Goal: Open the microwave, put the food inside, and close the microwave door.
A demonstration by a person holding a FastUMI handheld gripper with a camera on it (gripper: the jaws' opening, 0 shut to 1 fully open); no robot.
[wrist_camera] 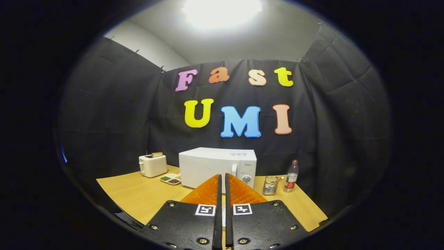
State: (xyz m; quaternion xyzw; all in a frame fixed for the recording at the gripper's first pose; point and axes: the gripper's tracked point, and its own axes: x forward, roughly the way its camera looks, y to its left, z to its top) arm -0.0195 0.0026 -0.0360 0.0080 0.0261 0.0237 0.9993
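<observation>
Your gripper (222, 180) is closed, empty, well short of the microwave (217, 166), whose door is closed. Step in hand: opening; next, reach its handle (234, 171).

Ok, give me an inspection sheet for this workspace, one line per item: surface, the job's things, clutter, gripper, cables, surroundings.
Surface: wooden table, bare in front.
Job's things: white microwave at the back of the table, door closed, beyond the fingers. Food: cannot tell which item it is.
Clutter: toaster with bread in it, left of the microwave; small divided dish between them; glass jar and plastic bottle to the right.
Gripper: gripper with fingers closed together, holding nothing, pointing at the microwave.
Cables: nothing seen.
Surroundings: black cloth wall behind and beside the table, bright ceiling light overhead.
</observation>
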